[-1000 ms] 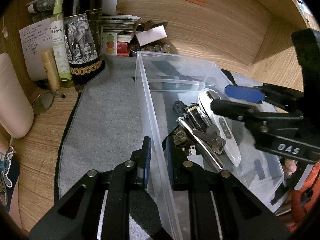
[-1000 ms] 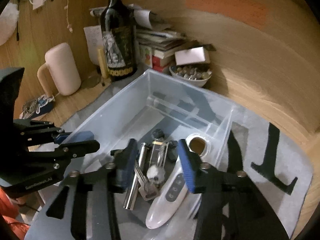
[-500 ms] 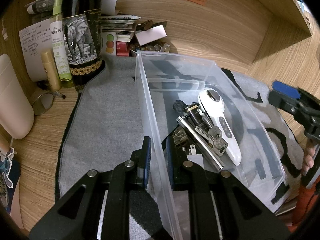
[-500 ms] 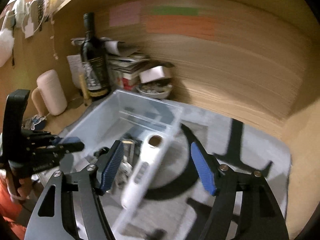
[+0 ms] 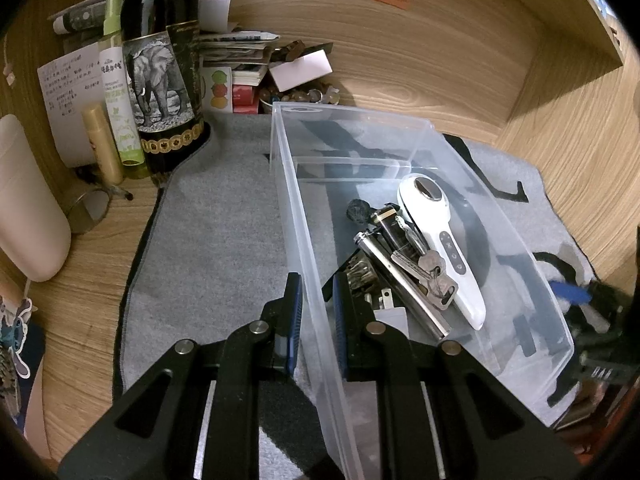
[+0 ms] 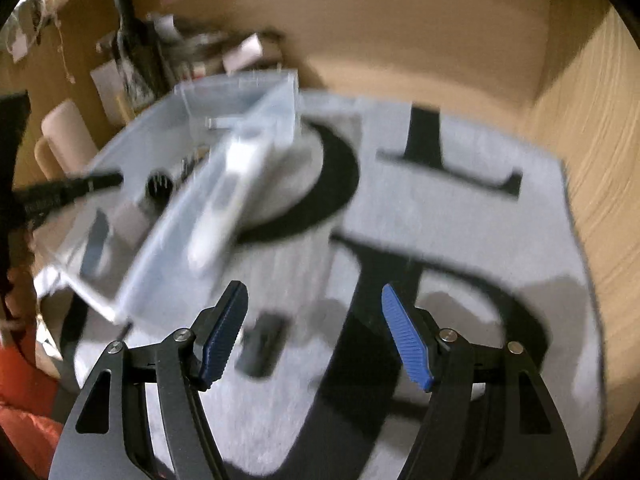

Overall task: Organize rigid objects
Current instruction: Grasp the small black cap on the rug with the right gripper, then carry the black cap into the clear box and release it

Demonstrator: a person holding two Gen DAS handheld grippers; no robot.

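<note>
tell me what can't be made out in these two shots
- Small dark object on the mat, right wrist view: motion blur hides what it is.
- Right tongs, left wrist view: blurred, cut by the frame edge.
- Bin contents under the keys, left wrist view: overlapped, unclear.

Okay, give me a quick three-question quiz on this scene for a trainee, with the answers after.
1. True or false: the left gripper is clamped on the clear plastic bin's wall.
2. What lies against the white handheld device in the bin: A keys, B scissors, C tape?
3. Are the right gripper's jaws holding anything?

Key: 1 true. 2 A, the keys. 3 No, they stand open and empty over the grey mat.
</note>
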